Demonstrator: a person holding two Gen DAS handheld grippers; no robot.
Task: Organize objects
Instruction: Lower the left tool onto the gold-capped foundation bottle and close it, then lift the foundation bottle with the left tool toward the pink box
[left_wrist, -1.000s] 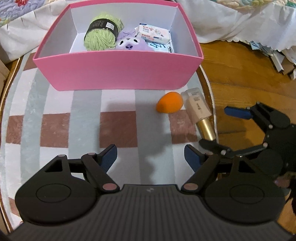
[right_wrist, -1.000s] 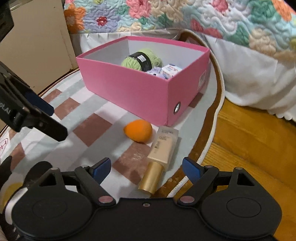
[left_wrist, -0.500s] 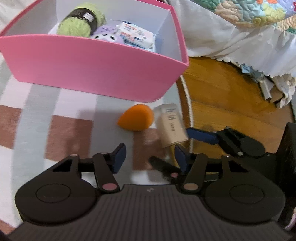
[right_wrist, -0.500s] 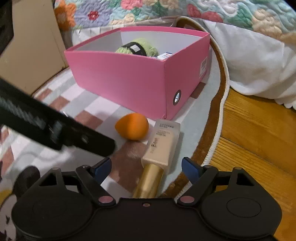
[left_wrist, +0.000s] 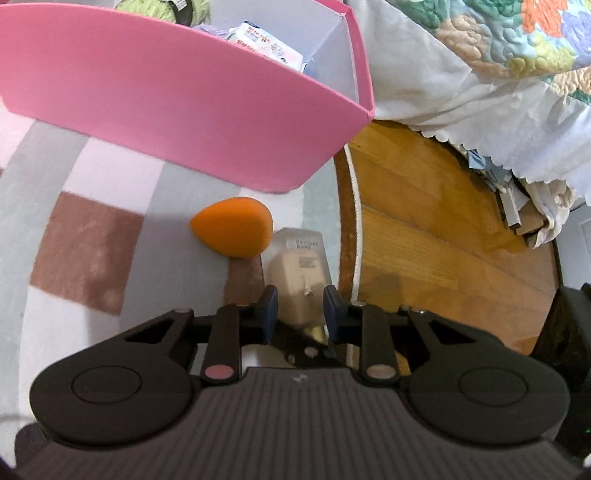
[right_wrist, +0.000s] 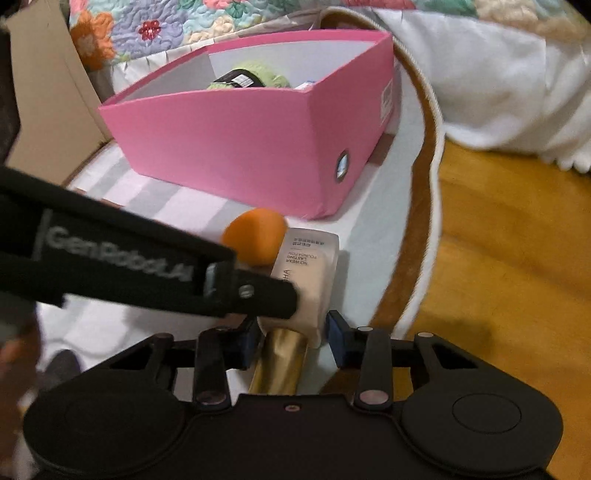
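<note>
A beige foundation bottle (left_wrist: 298, 273) with a gold cap (right_wrist: 280, 365) lies on the rug by its right edge. My left gripper (left_wrist: 300, 314) has its blue pads narrowed around the bottle's lower body. My right gripper (right_wrist: 291, 338) has its pads around the bottle where it meets the cap, with small gaps showing. An orange makeup sponge (left_wrist: 232, 230) lies just left of the bottle and also shows in the right wrist view (right_wrist: 255, 240). The pink box (left_wrist: 177, 96) behind holds green yarn (right_wrist: 251, 75), a tissue pack (left_wrist: 266, 42) and a purple toy.
The checked round rug (left_wrist: 85, 240) ends right of the bottle at wooden floor (left_wrist: 436, 236). A bed with white skirt and floral quilt (left_wrist: 498, 55) stands behind. Paper scraps (left_wrist: 509, 199) lie under the bed edge. A cardboard panel (right_wrist: 44, 96) stands at left.
Both grippers moved forward onto the foundation bottle and narrowed their jaws around it. The left gripper swung right, from the rug's middle to the bottle.
</note>
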